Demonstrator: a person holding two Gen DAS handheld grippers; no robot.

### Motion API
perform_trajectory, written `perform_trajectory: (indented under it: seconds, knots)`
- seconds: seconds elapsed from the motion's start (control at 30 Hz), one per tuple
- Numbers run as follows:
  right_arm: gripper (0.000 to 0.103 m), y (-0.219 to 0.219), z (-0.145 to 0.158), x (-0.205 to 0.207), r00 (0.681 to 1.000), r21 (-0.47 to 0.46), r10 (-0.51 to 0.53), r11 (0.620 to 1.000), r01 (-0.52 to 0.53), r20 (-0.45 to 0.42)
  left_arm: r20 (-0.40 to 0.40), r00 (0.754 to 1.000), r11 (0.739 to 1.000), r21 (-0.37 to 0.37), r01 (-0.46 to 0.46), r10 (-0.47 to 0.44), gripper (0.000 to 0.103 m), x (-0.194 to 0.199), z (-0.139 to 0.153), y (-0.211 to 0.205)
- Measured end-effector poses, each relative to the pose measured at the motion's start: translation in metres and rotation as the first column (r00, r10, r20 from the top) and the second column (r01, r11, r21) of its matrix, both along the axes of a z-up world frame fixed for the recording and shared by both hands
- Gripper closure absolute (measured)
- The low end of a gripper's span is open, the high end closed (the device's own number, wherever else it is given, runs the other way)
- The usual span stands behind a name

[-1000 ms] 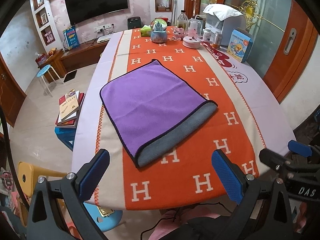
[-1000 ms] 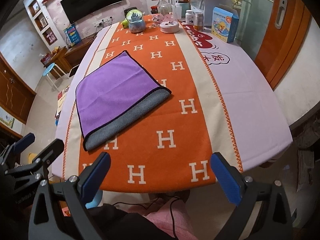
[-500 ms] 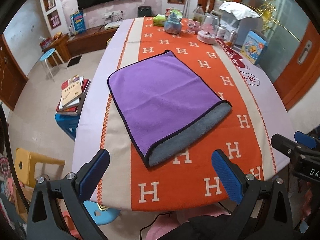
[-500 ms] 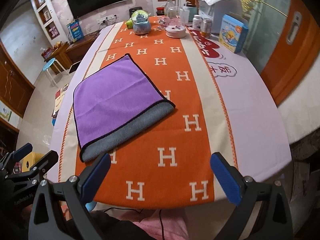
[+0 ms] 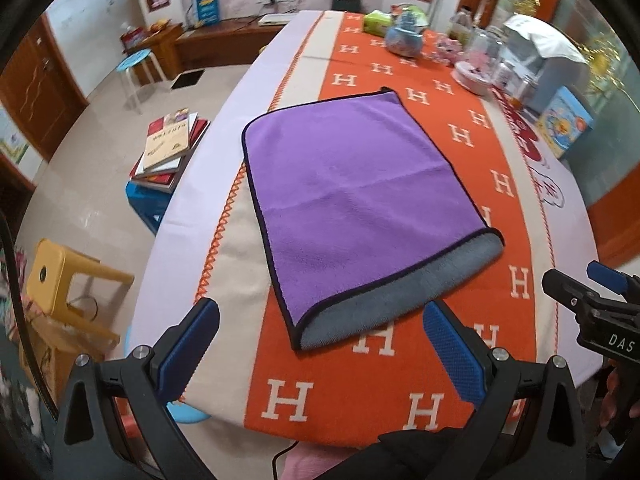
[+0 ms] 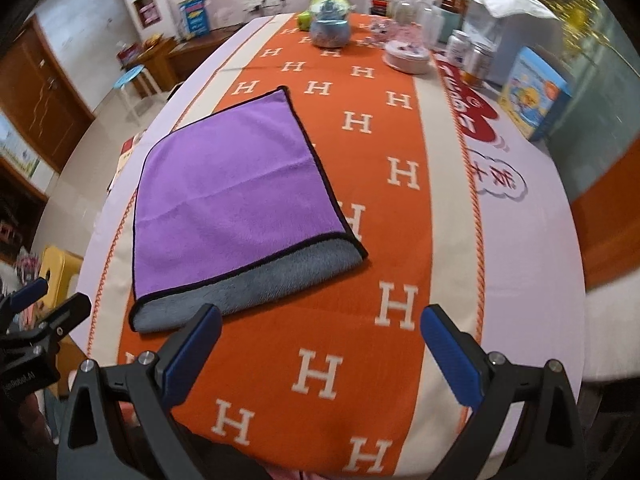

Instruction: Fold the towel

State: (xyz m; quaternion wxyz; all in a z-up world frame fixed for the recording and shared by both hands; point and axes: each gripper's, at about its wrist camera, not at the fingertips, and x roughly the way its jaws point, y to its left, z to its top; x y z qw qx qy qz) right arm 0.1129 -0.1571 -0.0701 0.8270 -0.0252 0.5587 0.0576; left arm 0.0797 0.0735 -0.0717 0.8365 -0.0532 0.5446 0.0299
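Note:
A purple towel (image 5: 352, 196) with a black hem lies flat on the orange H-patterned tablecloth (image 5: 384, 384), folded over once, with a strip of its grey underside (image 5: 396, 304) showing along the near edge. It also shows in the right wrist view (image 6: 236, 196). My left gripper (image 5: 320, 348) is open and empty, just in front of the towel's near edge. My right gripper (image 6: 320, 352) is open and empty, its left finger (image 6: 192, 344) over the grey strip's near edge. The right gripper (image 5: 592, 304) also shows at the left view's right edge.
At the table's far end stand a snow globe (image 6: 330, 20), a pink dish (image 6: 408, 54), jars (image 6: 476, 62), a blue box (image 6: 532, 92) and a white appliance (image 6: 504, 28). Left of the table are stacked books on a blue stool (image 5: 168, 148) and a yellow stool (image 5: 60, 276).
Both grippers have moved forward and closer to the towel. The towel has not moved. Both jaws stay open.

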Motion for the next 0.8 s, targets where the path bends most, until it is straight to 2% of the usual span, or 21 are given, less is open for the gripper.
perform_trajectory:
  seconds: [0.23, 0.37, 0.67, 0.8]
  knots:
    - [0.004, 0.000, -0.028, 0.030, 0.988, -0.003, 0.151, 0.989, -0.151, -0.029, -0.047, 0.995, 0.996, -0.002, -0.093, 0.093, 0.002, 0.013, -0.026, -0.003]
    - [0.010, 0.002, -0.049, 0.043, 0.973, 0.006, 0.218, 0.976, -0.219, -0.075, -0.074, 0.986, 0.988, -0.006, -0.152, 0.151, 0.002, 0.017, -0.046, -0.002]
    - [0.016, 0.005, -0.084, 0.061, 0.934, -0.005, 0.340, 0.939, -0.343, -0.112, -0.097, 0.974, 0.979, 0.010, -0.206, 0.205, 0.002, 0.025, -0.078, -0.003]
    - [0.020, 0.004, -0.096, 0.069, 0.924, -0.019, 0.362, 0.930, -0.367, -0.125, -0.119, 0.968, 0.975, 0.019, -0.220, 0.221, 0.002, 0.031, -0.093, -0.002]
